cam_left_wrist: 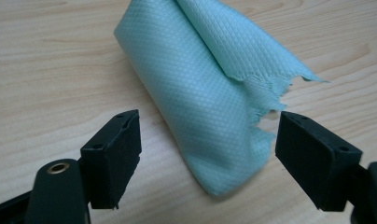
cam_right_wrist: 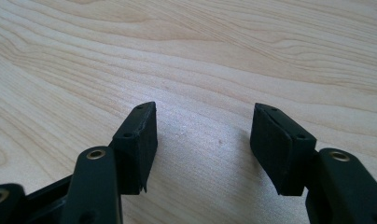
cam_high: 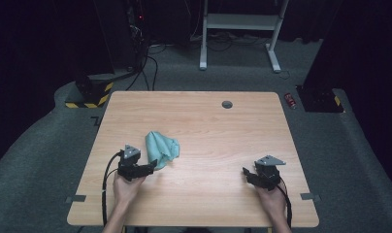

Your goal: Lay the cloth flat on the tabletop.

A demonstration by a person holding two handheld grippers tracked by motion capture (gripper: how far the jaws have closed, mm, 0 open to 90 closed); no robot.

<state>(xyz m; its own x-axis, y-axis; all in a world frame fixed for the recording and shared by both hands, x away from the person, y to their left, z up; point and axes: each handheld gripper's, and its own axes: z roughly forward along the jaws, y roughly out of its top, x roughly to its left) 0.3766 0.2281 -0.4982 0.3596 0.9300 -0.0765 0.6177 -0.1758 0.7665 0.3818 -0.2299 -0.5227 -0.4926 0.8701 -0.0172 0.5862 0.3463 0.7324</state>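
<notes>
left gripper (cam_high: 153, 165) jaws spread wide, pointed at the teal cloth (cam_high: 161, 148). in the left gripper view the cloth (cam_left_wrist: 210, 102) lies crumpled on the wooden table (cam_high: 204, 121), its near folded end between the two jaws, just ahead of them; can't tell whether either pad touches it. ragged edge sits near the right-hand jaw. right gripper (cam_high: 246, 172) jaws also apart, nothing between them, bare wood under them, well apart from the cloth.

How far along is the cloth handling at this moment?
Early. Nothing looks done: the teal cloth lies crumpled on the table, ungripped. In hand: the left gripper is open with jaws either side of its near end. Left: closing on it. The right gripper is open, apart.
</notes>
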